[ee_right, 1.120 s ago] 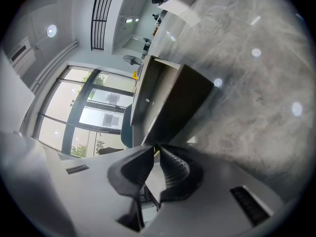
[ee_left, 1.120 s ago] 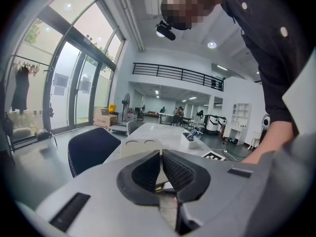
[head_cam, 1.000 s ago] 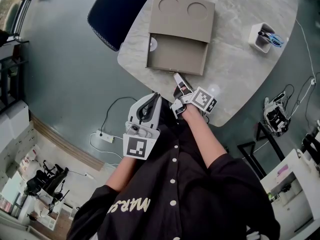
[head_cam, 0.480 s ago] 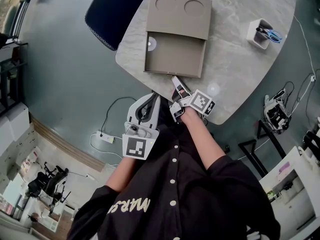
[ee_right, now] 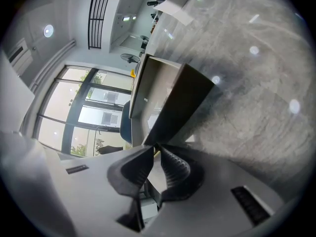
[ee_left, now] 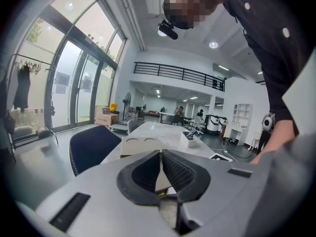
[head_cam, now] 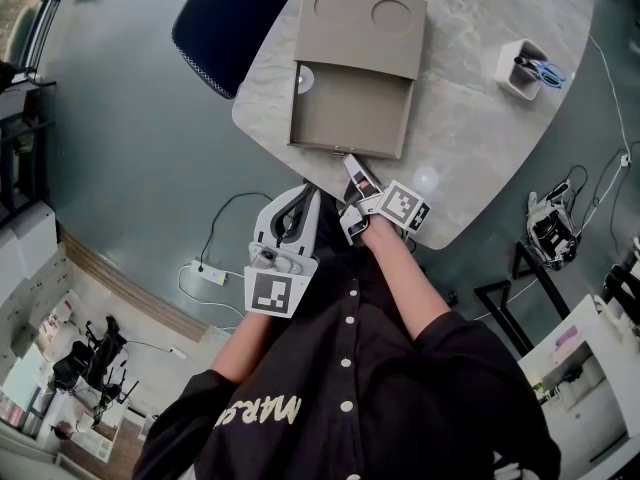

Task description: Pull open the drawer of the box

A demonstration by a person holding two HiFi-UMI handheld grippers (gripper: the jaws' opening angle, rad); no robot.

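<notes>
- Grey floor spreads below the person's dark buttoned shirt. A white power strip lies on it, well short of the box and to its left.
- Closest to the person, the left gripper hangs off the table, short of the box's near side. It points toward the box and touches nothing.
- Its ribbed pads meet at the tips with only a sliver between them, and they hold nothing.
- Just right of it, the right gripper reaches over the table's near edge to the box's front. Its marker cube faces up.
- Its jaws are drawn narrow and pinch the small pull at the middle of the drawer's front.
- The drawer stands pulled well out of the box toward the person. Its bare tan floor is exposed.
- The tan box sits on the marble table beyond the drawer, with two round recesses in its top.
- A white pen holder with blue-handled scissors stands on the table, well to the box's right.
- A dark blue chair stands off the table, to the box's left.
</notes>
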